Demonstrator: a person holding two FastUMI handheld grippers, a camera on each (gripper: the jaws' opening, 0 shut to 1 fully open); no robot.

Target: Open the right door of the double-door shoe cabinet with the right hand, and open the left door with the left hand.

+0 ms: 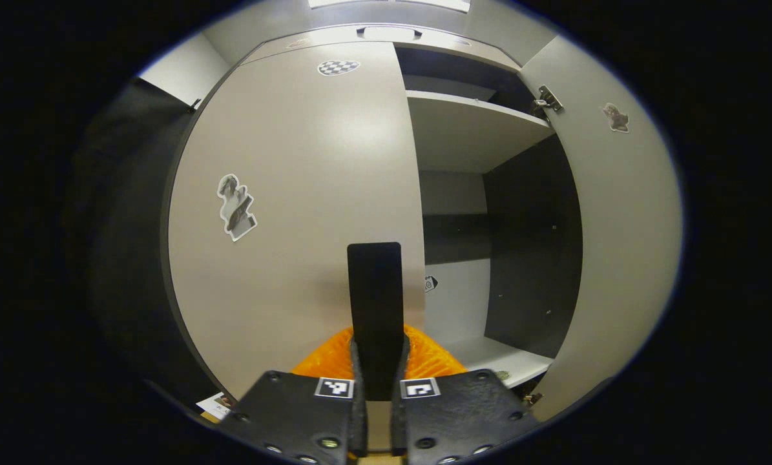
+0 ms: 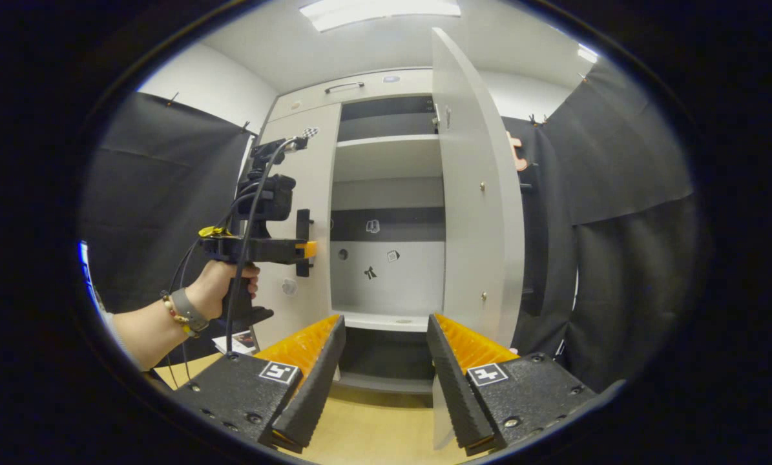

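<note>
1. The left gripper has its fingers closed on the handle of the left door, which rises straight up from between the tips. That door sits flush and closed ahead of the fingers.
2. To do this step well, I'd keep the squeeze firm and pull back in an arc about the hinges on the door's far left edge, letting the wrist turn with the swing so the handle does not slip out.
3. The right door already stands swung out, edge-on just beyond the right-hand finger of the right gripper, whose fingers are spread wide and hold nothing.
4. Between those fingers, farther off, lie the open cabinet's bare shelves.
5. A hand holding the left gripper shows to the left of the right fingers.
6. A pale wooden floor runs under them; black cloth hangs on both sides of the booth.
</note>
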